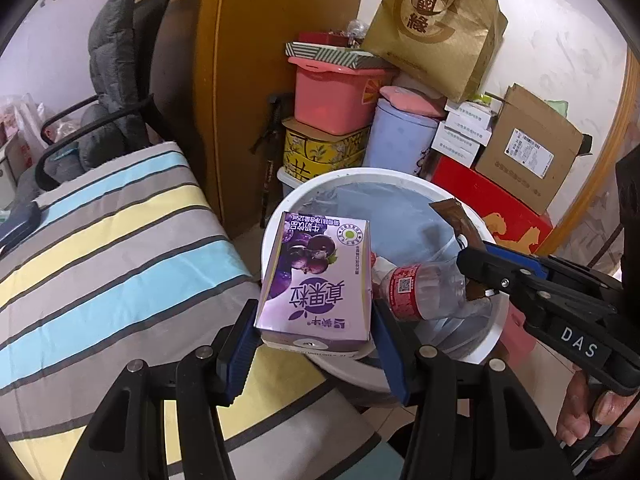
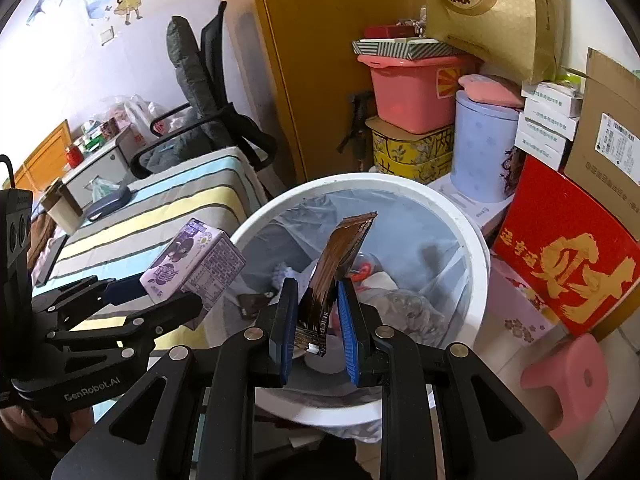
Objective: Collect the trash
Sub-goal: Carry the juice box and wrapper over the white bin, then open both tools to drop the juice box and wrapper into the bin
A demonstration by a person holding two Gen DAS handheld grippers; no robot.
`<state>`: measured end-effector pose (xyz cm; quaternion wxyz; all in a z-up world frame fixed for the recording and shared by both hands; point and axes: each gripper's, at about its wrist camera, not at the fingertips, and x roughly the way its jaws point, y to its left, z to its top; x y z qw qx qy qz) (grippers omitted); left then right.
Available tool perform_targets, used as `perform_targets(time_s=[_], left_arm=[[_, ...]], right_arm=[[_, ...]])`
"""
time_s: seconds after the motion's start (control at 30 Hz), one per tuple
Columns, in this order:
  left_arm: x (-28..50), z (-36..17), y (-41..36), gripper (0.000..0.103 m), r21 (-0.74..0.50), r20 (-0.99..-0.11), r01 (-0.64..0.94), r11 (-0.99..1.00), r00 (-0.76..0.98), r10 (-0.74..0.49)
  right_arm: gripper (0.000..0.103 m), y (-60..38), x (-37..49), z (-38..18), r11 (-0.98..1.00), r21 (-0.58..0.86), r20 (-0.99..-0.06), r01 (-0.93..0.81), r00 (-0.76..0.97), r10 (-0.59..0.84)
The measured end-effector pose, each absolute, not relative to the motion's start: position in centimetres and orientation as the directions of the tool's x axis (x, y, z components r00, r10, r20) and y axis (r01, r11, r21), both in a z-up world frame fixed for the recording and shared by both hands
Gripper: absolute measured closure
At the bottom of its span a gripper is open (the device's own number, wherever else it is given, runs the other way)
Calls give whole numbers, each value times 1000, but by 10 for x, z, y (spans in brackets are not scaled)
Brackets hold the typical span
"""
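Note:
My left gripper [image 1: 314,336] is shut on a purple drink carton [image 1: 316,280] and holds it over the left rim of the white trash bin [image 1: 276,220]. The carton also shows in the right wrist view [image 2: 192,266]. My right gripper [image 2: 316,328] holds a brown snack wrapper [image 2: 340,264] between its blue pads, above the bin [image 2: 476,240]. The wrapper leans against the left pad with a gap on the right side. In the left wrist view the right gripper [image 1: 476,276] reaches in from the right over the bin. A clear plastic bottle with a red label [image 1: 420,288] lies inside the lined bin.
A striped cloth surface [image 1: 112,248] lies left of the bin. Behind the bin stand a pink tub [image 1: 336,96], a yellow box [image 1: 320,148], a lilac container [image 1: 400,136], a red box [image 2: 560,256], cardboard boxes and a brown paper bag [image 1: 436,28]. A pink stool [image 2: 568,380] sits on the right.

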<state>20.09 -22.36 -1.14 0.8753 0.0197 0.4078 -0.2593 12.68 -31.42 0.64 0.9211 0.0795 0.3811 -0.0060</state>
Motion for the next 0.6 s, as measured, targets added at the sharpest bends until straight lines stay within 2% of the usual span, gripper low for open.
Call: perform_targets(time_s=[0.6], left_arm=[[217,-22,-242,48,-191,-715,497,846,520,-467]], right_arm=[[76,-324,138,3,988,113,-718,107,696,7]])
